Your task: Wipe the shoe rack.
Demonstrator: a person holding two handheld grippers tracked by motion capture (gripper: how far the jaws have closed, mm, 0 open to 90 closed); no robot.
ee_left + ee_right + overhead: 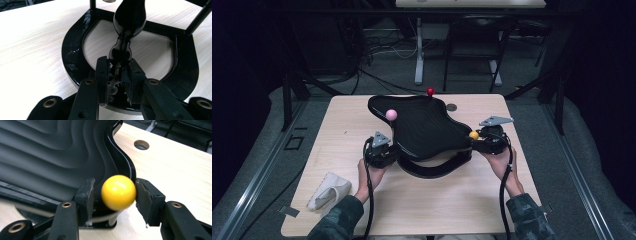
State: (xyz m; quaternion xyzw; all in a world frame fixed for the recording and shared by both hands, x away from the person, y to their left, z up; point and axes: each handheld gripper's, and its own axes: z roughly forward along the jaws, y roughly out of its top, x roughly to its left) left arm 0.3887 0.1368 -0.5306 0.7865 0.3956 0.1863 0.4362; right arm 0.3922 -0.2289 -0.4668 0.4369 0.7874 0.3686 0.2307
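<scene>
A pale wooden table (422, 200) in a dark room carries a black wavy tray (424, 127) on a curved black stand (75, 57) at its middle. The left gripper (381, 145) clamps the tray's near-left rim. The right gripper (113, 192) brackets the yellow ball knob (118, 192), jaws slackened, one pad clear. A folded cloth (329, 190) lies near the front-left corner.

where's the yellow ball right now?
The glossy yellow ball sits between the right gripper jaws, at the right-hand edge of the wavy black plastic tray; in the high view it lies right of centre on the light wooden table.
</scene>
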